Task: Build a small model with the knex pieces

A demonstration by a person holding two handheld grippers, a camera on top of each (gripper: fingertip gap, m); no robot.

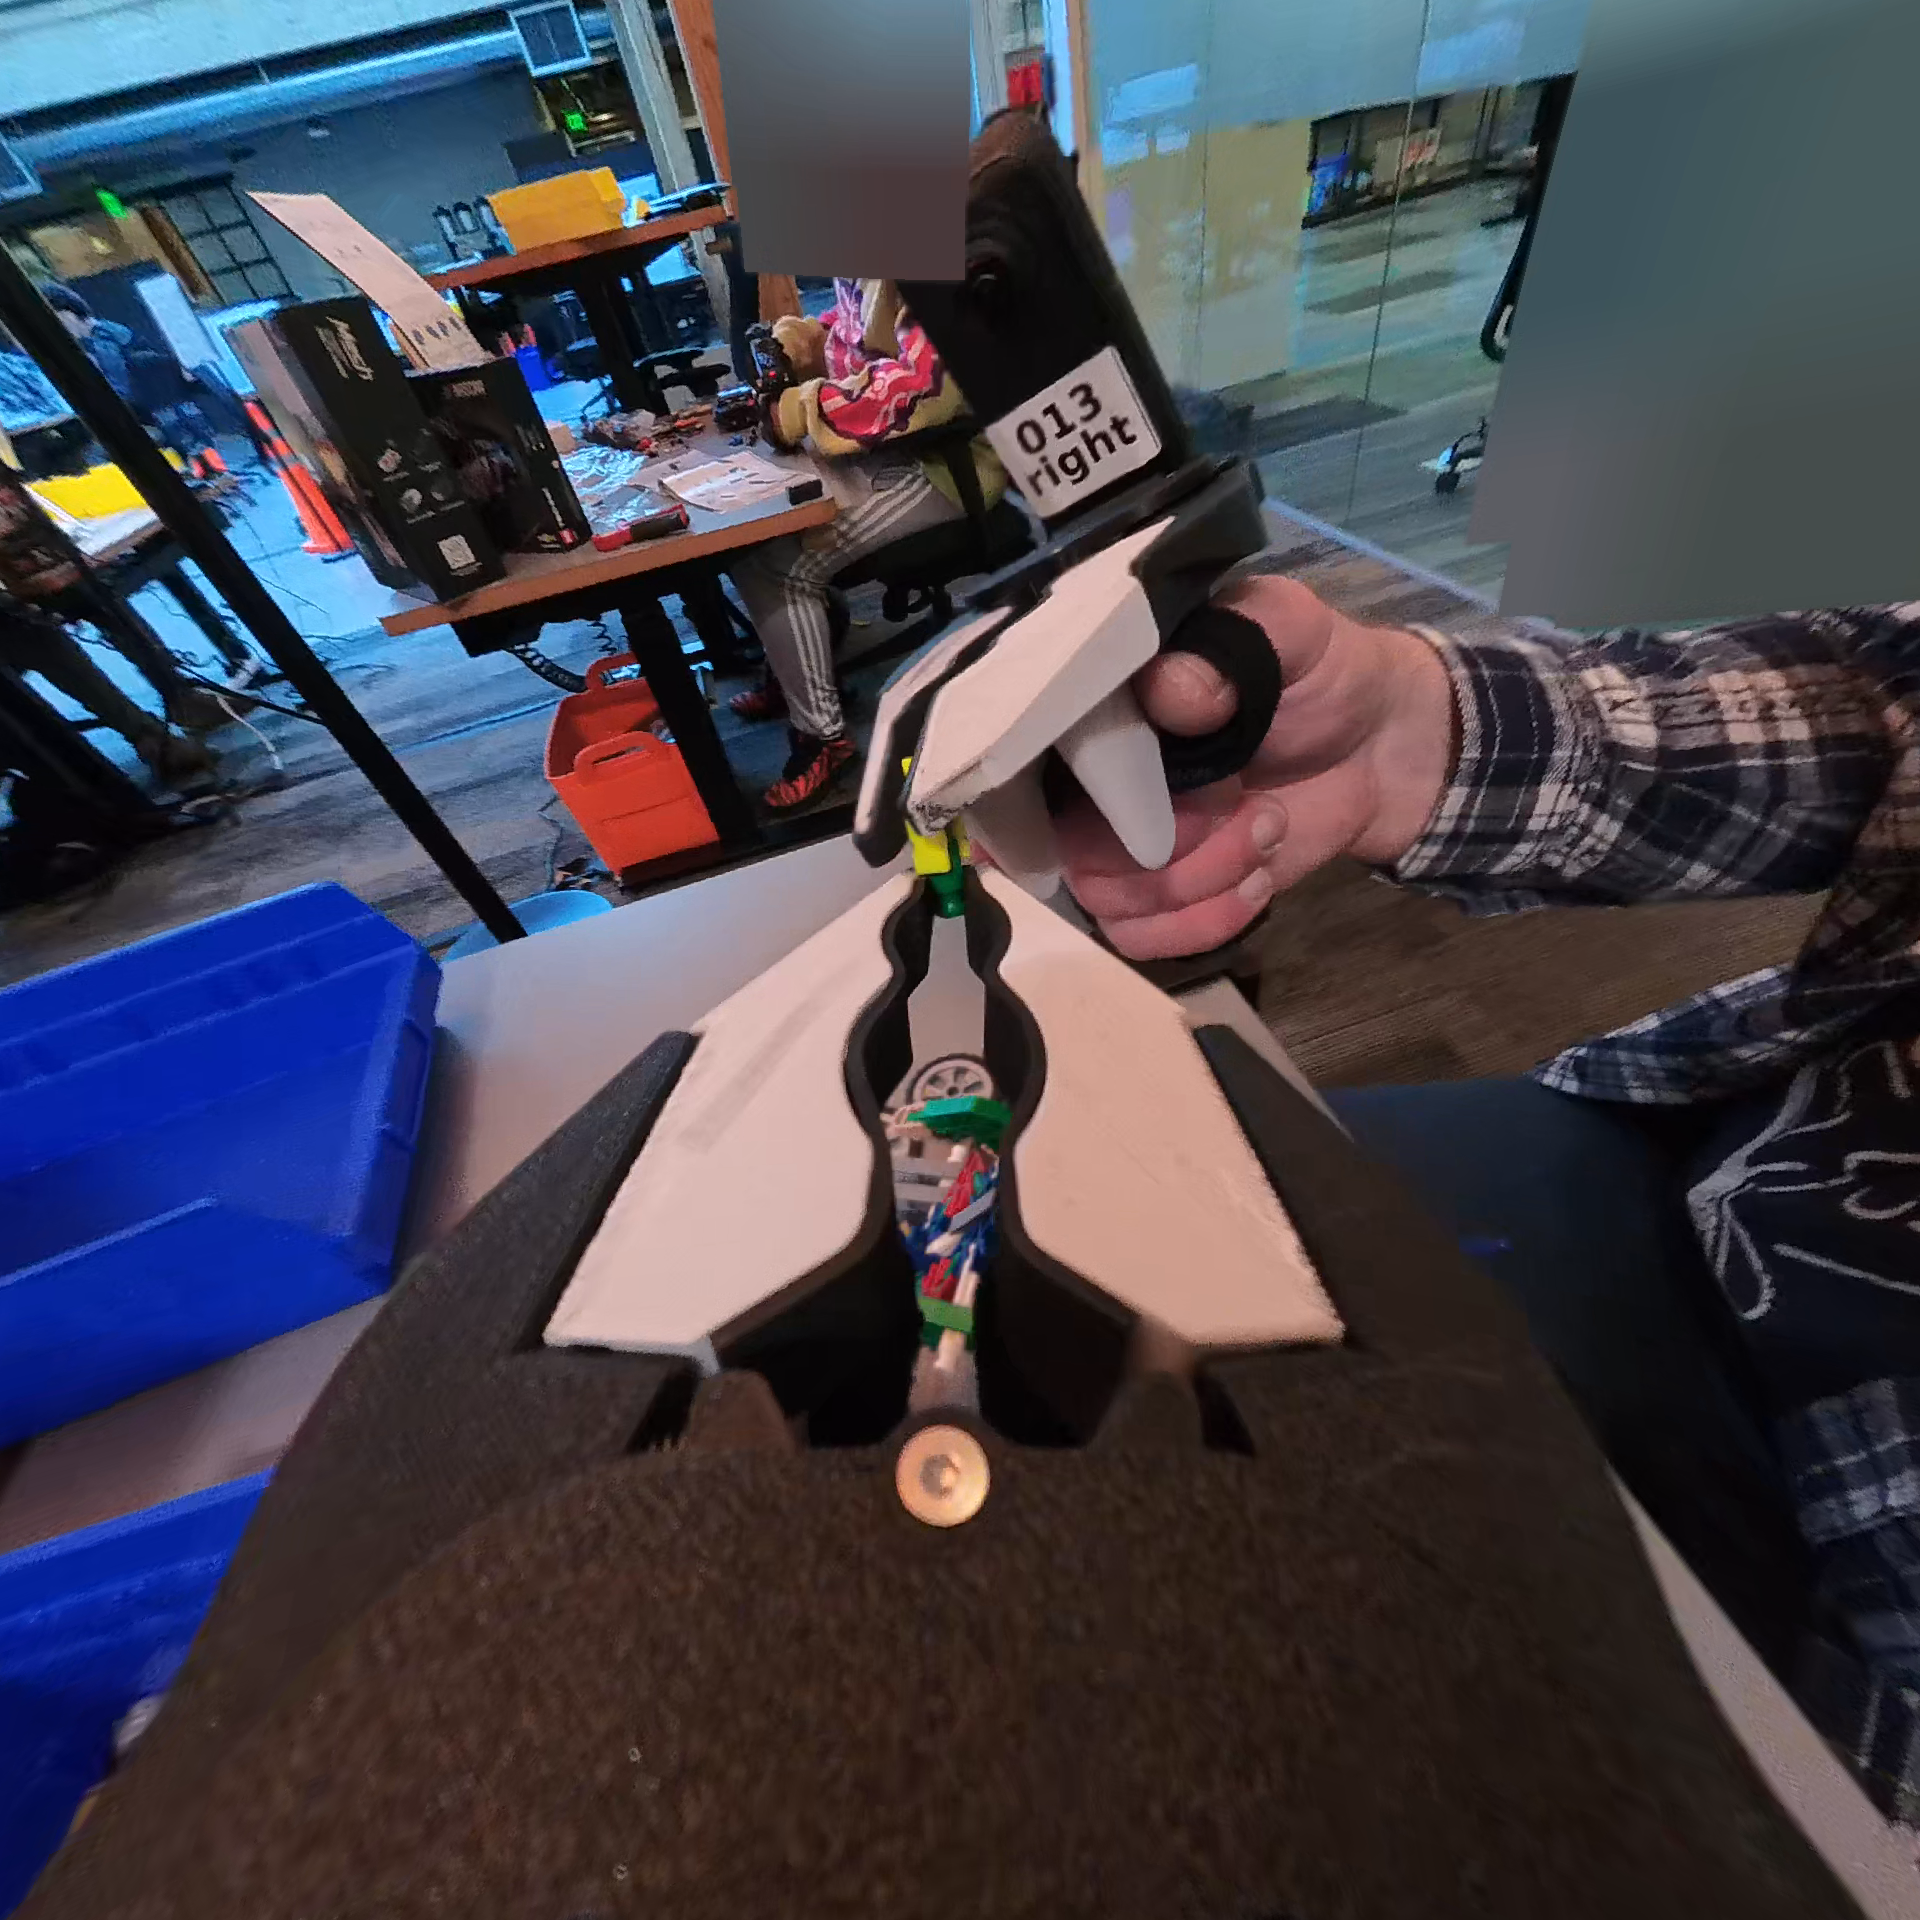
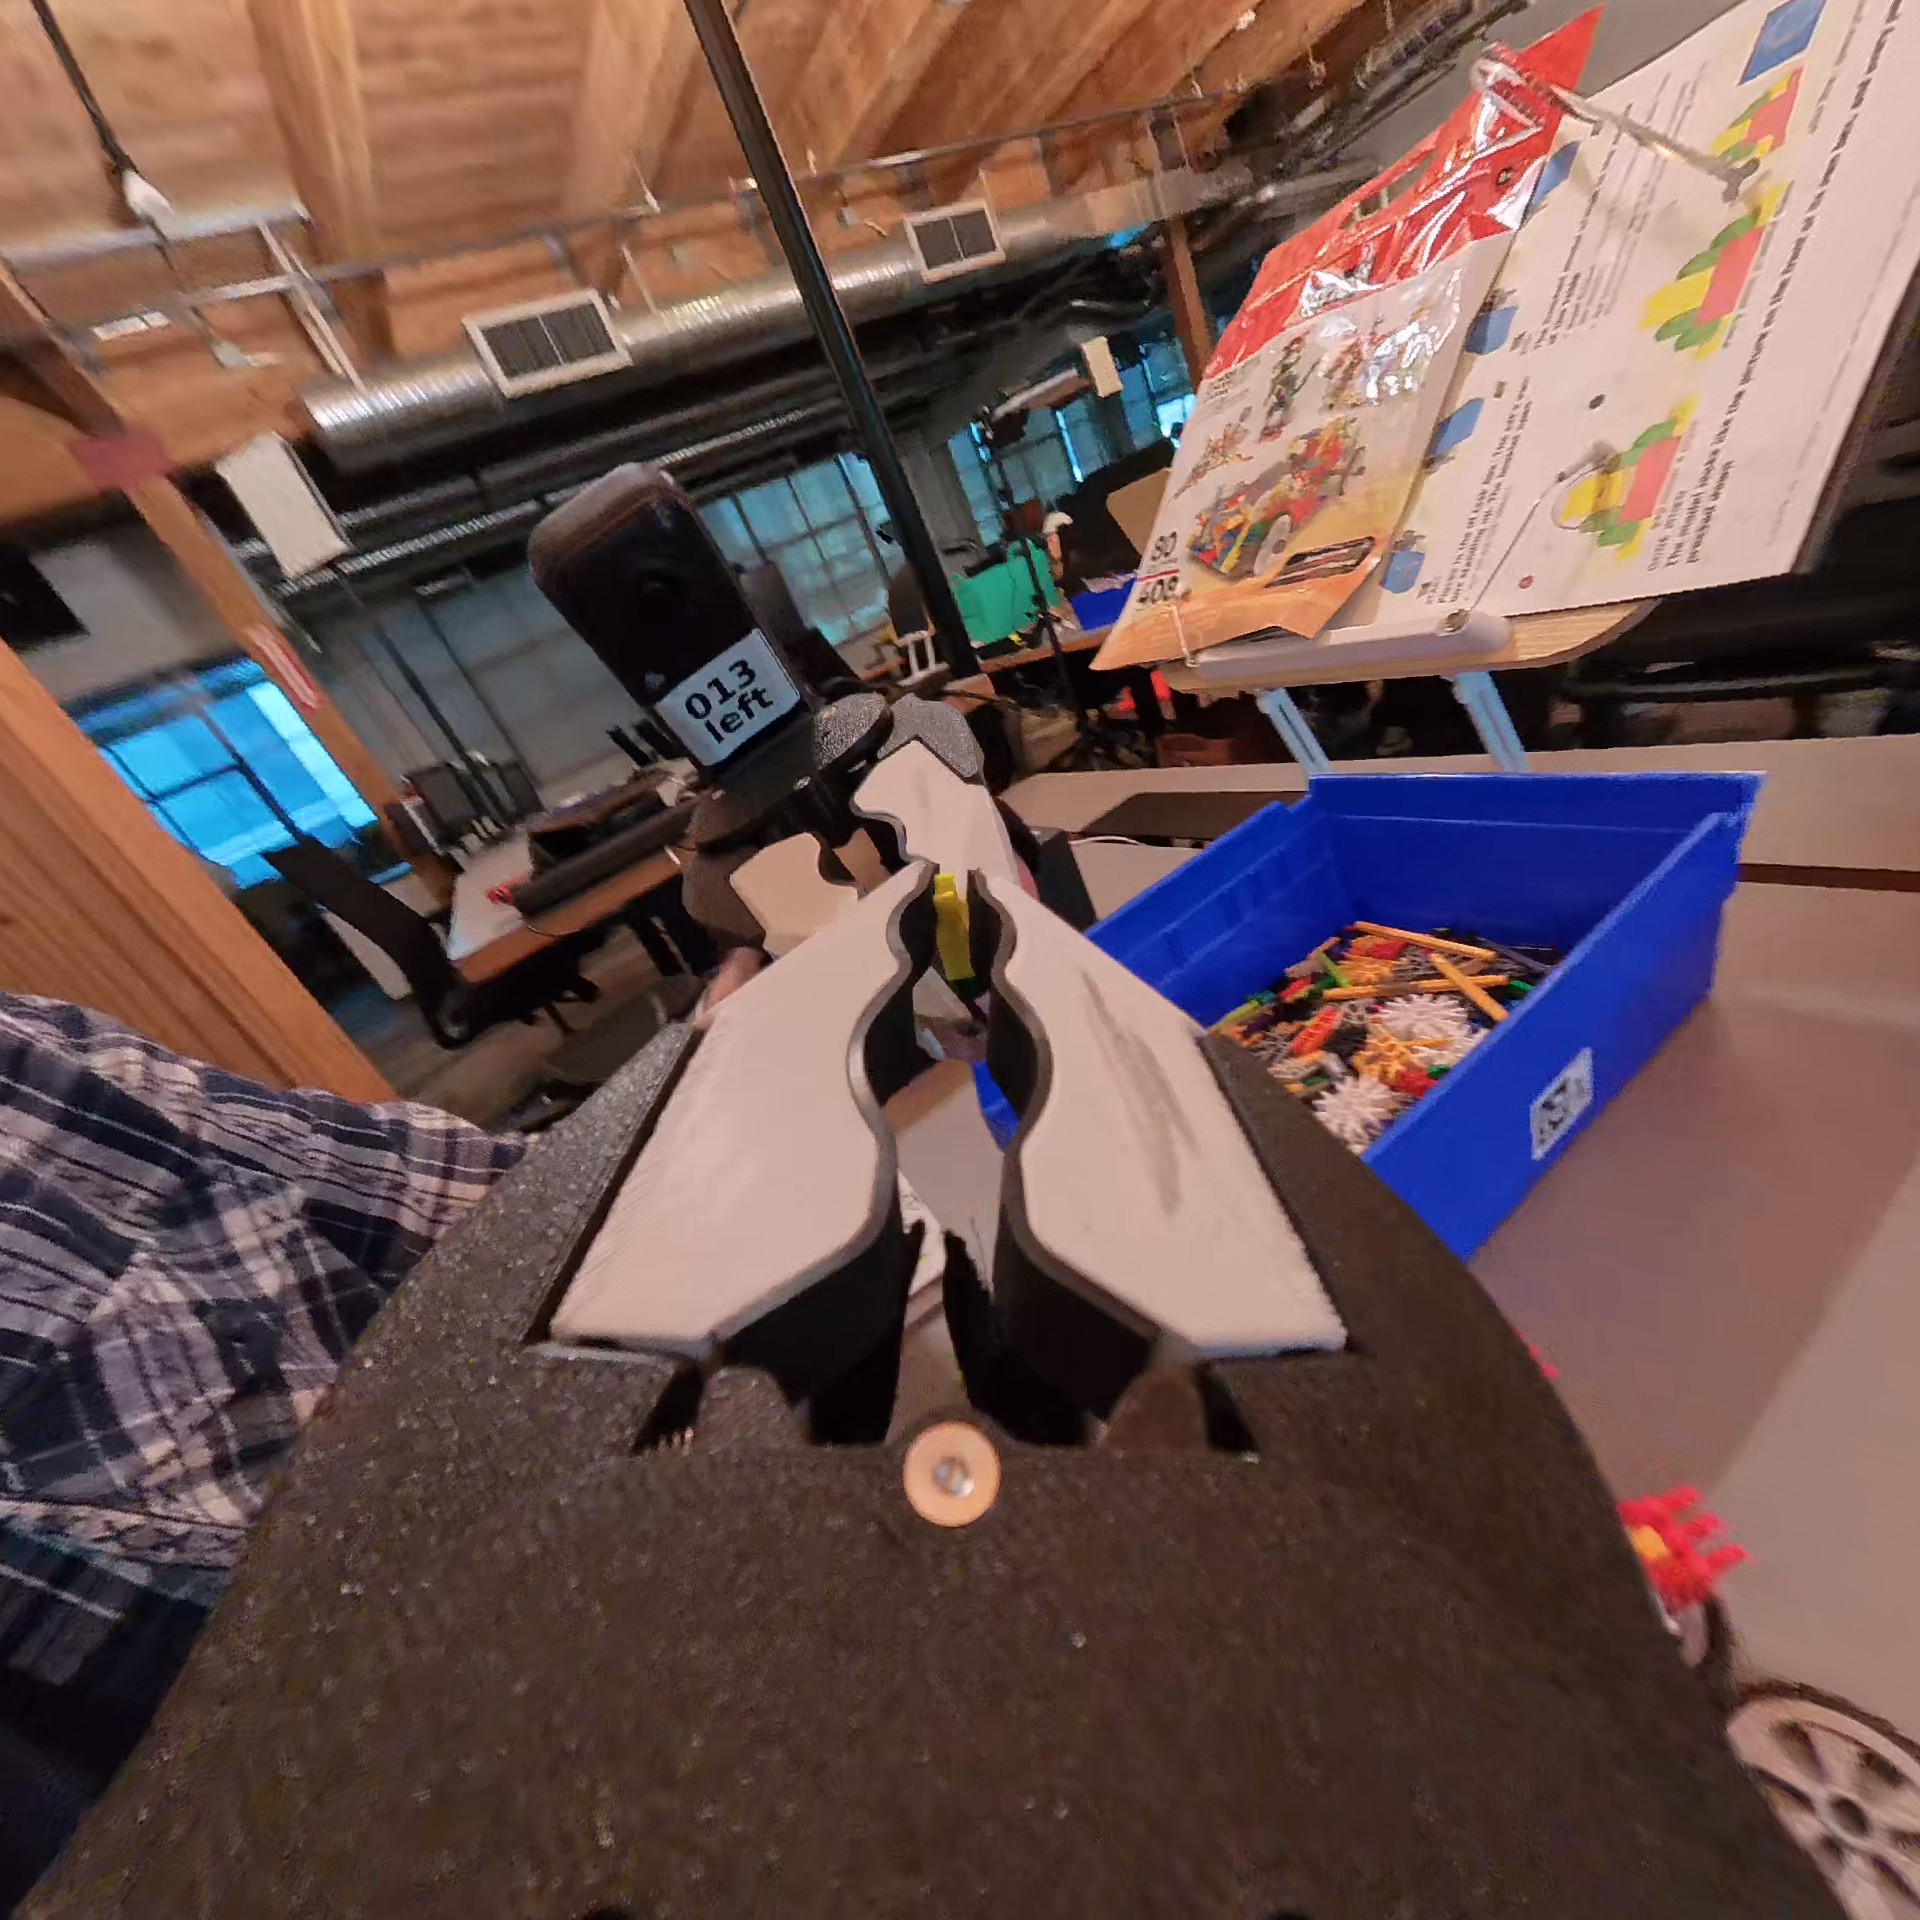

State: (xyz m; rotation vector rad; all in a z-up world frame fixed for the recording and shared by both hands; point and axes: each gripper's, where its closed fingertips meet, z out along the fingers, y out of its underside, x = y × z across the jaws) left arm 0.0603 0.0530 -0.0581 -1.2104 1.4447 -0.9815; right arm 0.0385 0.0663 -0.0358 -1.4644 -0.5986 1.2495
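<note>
In the left wrist view my left gripper is shut on a small green piece at its fingertips. My right gripper comes down from above, held by a hand, and pinches a yellow piece that meets the green one. In the right wrist view my right gripper is shut on the yellow piece, with the left gripper just beyond it, tip to tip. A small model of green, red, blue and white pieces with a wheel shows through the gap between the left fingers.
A blue bin of mixed coloured rods and connectors sits on the grey table to the right. More blue bins stand left. A stand with picture sheets is behind. A wheel and red piece lie at lower right.
</note>
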